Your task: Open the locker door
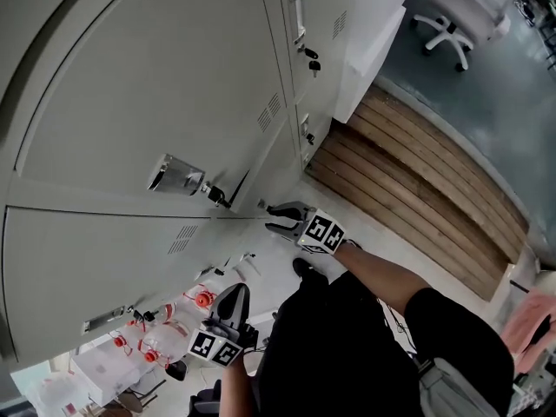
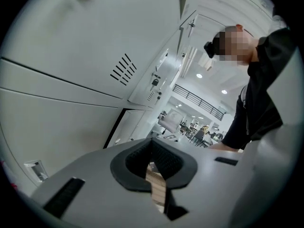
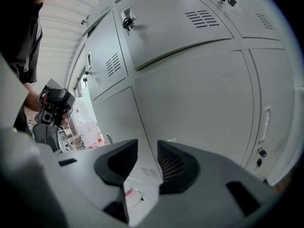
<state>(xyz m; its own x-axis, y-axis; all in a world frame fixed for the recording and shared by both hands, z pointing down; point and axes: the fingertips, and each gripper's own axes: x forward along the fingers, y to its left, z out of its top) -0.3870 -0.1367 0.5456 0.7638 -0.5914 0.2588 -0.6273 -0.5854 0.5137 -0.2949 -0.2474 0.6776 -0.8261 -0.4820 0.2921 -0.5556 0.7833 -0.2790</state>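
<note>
The grey locker door (image 1: pixel 156 85) fills the head view's left, with a metal handle (image 1: pixel 172 175) and a key (image 1: pixel 217 196) in its lock. A dark gap (image 1: pixel 241 187) runs along the door's edge beside the key. My right gripper (image 1: pixel 280 218) hangs open just right of that edge, below the key, touching nothing. In the right gripper view its jaws (image 3: pixel 147 158) stand apart, with only locker fronts beyond them. My left gripper (image 1: pixel 233 295) is lower, near the floor and away from the door, and its jaws (image 2: pixel 152 151) are together and hold nothing.
More lockers with handles (image 1: pixel 298 16) line the wall to the right. Wrapped bottles with red caps (image 1: pixel 156 337) lie on the floor by the lower locker. A wooden platform (image 1: pixel 417 189) and a white office chair (image 1: pixel 460 11) are on the right. My black-clad legs are below.
</note>
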